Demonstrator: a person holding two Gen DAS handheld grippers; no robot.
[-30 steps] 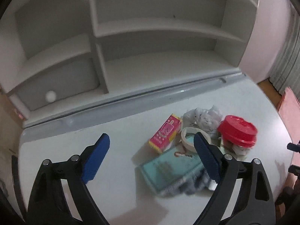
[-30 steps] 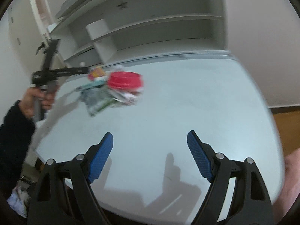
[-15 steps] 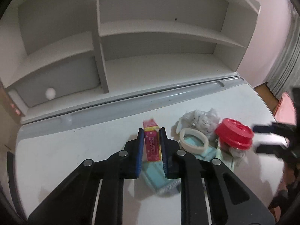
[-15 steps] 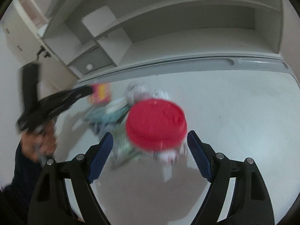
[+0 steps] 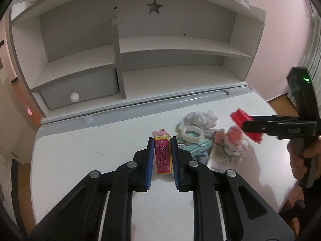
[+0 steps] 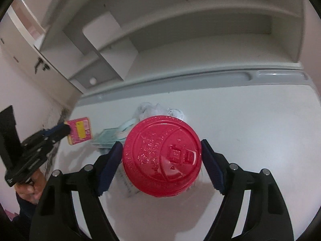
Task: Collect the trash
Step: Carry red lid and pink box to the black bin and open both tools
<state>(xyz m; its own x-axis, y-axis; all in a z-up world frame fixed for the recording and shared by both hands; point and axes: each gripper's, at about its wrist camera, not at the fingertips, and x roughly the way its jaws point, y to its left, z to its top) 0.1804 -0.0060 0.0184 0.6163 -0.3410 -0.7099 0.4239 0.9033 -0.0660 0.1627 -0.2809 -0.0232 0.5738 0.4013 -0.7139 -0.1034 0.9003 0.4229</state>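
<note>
My left gripper (image 5: 162, 154) is shut on a small pink carton (image 5: 163, 155) and holds it just above the white desk (image 5: 80, 160); the carton also shows in the right wrist view (image 6: 79, 130). My right gripper (image 6: 161, 156) is shut on the red lid (image 6: 162, 160) of a clear cup, lifted and tilted; the lid shows in the left wrist view (image 5: 245, 127) with the crumpled contents (image 5: 230, 148) below it. On the desk lie crumpled white paper (image 5: 200, 118), a white tape ring (image 5: 193, 133) and a teal packet (image 5: 198, 147).
A white shelf unit (image 5: 120, 60) with a grey drawer (image 5: 80, 92) stands at the back of the desk behind a grey groove (image 5: 160, 102). The desk's right edge drops to a wooden floor (image 5: 280, 102).
My left gripper closed on the pink carton and lifted it. My right gripper came in from the right, closed on the red-lidded cup and raised it.
</note>
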